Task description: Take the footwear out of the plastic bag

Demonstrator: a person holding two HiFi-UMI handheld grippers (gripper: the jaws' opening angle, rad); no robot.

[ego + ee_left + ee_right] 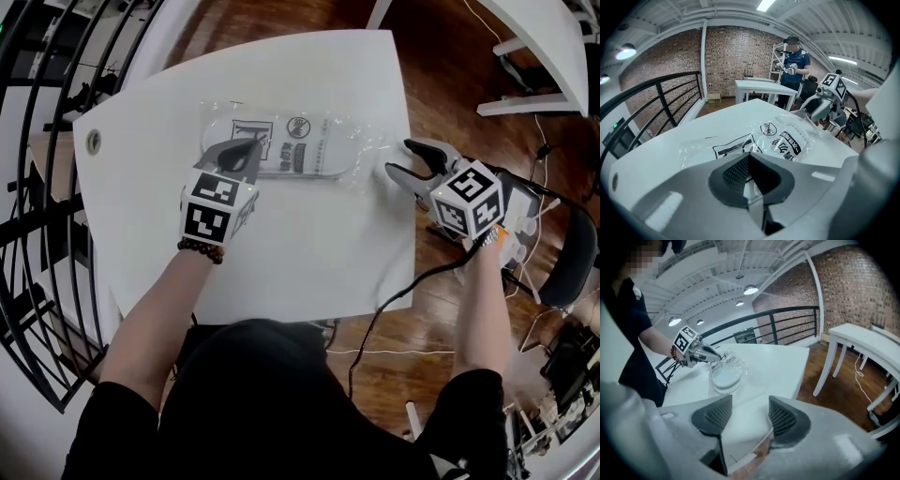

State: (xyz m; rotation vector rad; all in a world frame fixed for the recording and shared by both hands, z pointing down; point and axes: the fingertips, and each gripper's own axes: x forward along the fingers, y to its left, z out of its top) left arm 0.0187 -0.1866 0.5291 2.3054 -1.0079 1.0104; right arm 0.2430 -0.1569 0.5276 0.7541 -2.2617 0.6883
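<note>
Footwear, a flat white slipper, lies inside a clear printed plastic bag near the far edge of the white desk. The left gripper has its 2 jaws clenched on the bag's left part. The right gripper hangs at the desk's right edge, jaws apart and empty, just beside the bag.

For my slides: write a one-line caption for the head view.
Left gripper pinches the plastic bag on the white table while the right gripper hovers, jaws open, at its other end.
</note>
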